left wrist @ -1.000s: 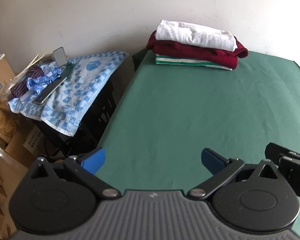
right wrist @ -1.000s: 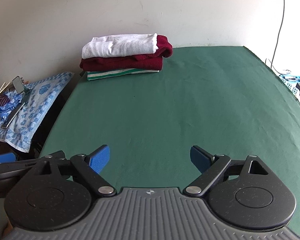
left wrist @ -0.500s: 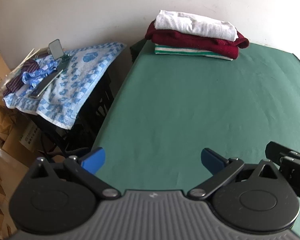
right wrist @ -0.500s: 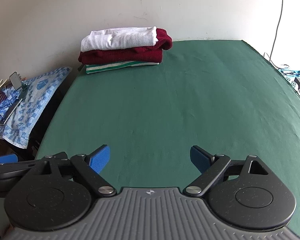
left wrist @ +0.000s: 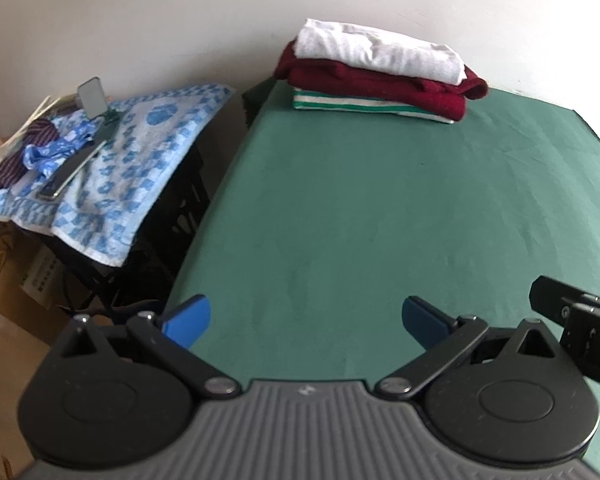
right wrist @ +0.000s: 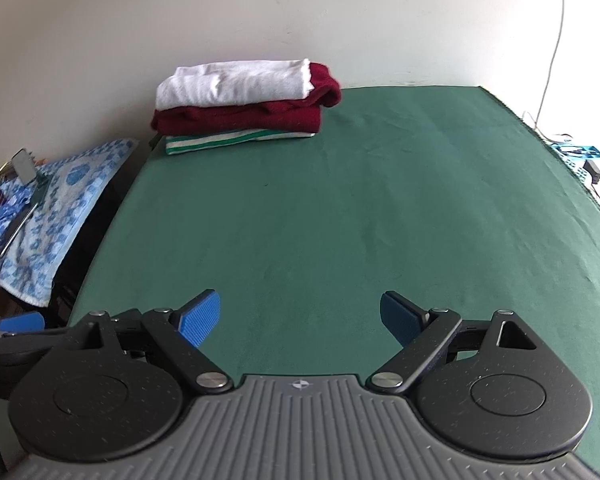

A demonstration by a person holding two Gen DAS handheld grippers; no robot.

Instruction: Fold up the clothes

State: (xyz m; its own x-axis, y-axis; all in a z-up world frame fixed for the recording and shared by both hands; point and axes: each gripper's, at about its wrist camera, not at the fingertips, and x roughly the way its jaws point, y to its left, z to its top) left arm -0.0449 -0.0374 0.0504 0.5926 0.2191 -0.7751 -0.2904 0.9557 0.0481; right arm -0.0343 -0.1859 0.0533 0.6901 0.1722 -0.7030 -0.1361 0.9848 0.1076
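A stack of three folded clothes (left wrist: 380, 76), white on maroon on green-striped, sits at the far left corner of the green table (left wrist: 380, 220); it also shows in the right wrist view (right wrist: 244, 108). My left gripper (left wrist: 306, 318) is open and empty above the table's near left edge. My right gripper (right wrist: 300, 316) is open and empty above the table's near edge. A blue-and-white checked towel (left wrist: 140, 156) with more clothes (left wrist: 40, 152) lies on a black crate left of the table.
A phone on a stand (left wrist: 80, 132) lies on the towel. Cardboard boxes (left wrist: 4, 280) stand at the far left. A cable (right wrist: 552, 40) hangs at the right wall, with small items (right wrist: 580, 156) beyond the table's right edge.
Both grippers have drawn back and tilted a little; the stack sits slightly lower in the right view. Both stay open and empty.
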